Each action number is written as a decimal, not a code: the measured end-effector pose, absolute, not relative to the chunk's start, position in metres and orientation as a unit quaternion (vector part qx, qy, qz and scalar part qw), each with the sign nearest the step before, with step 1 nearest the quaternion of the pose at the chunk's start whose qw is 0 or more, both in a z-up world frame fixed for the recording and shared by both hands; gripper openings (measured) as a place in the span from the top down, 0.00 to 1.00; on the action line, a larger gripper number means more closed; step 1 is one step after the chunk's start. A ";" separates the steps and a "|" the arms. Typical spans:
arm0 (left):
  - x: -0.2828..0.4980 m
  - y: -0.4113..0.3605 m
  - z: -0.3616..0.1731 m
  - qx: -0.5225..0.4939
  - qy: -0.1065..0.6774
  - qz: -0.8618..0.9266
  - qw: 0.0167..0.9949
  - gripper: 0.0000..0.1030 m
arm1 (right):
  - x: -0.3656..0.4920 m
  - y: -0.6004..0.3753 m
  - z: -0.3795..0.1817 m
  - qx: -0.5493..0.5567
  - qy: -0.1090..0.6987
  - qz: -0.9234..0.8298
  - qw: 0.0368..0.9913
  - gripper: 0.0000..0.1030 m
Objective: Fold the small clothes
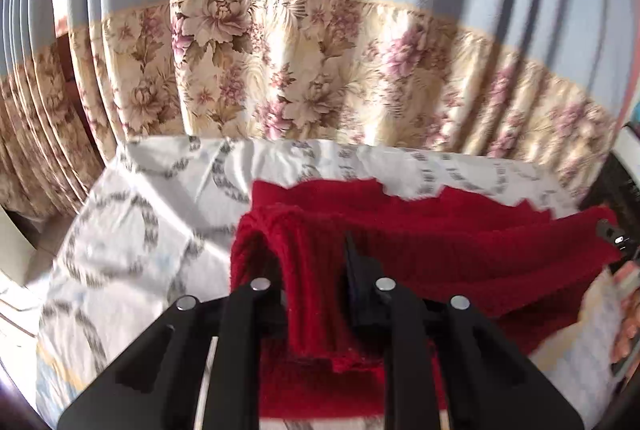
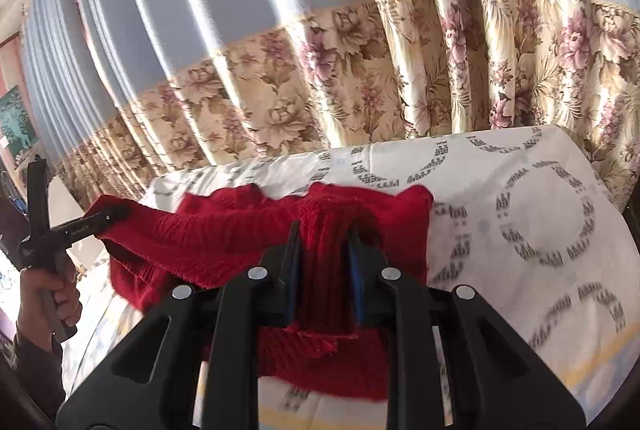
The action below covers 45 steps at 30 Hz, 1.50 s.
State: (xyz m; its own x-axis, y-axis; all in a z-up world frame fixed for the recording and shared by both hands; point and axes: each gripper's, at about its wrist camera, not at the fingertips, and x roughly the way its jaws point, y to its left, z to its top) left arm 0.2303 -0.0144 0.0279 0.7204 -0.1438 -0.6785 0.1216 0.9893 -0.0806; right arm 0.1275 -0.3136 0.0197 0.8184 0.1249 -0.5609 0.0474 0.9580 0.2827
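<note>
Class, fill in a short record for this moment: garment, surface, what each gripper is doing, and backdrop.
garment: red knit, held up between both grippers
surface: white sheet with grey ring print
left gripper: shut on the knit's edge
right gripper: shut on a bunched fold of the knit
backdrop: curtain, blue above, floral below

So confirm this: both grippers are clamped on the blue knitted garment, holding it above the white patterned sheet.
Wrong on the colour only. The knitted garment is red, not blue, as both wrist views show. The left gripper and right gripper are clamped on it above the white patterned sheet.
</note>
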 end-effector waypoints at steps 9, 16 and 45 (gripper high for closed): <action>0.318 -0.039 -0.018 0.062 0.410 -0.018 0.910 0.65 | 0.221 -0.332 -0.013 0.104 0.331 -0.072 0.935 0.24; 0.301 -0.009 0.003 -0.023 0.425 -0.091 0.901 0.32 | 0.202 -0.334 0.006 0.070 0.289 -0.070 0.952 0.24; 0.343 -0.025 -0.053 0.068 0.467 -0.018 0.881 0.02 | 0.285 -0.285 -0.051 -0.029 0.440 -0.029 0.897 0.40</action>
State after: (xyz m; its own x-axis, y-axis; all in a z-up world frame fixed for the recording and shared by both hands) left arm 0.3426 -0.0250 -0.0534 0.5626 0.0310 -0.8262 0.0955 0.9902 0.1022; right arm 0.2850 -0.2849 -0.0513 0.6112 -0.0776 -0.7877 0.0259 0.9966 -0.0780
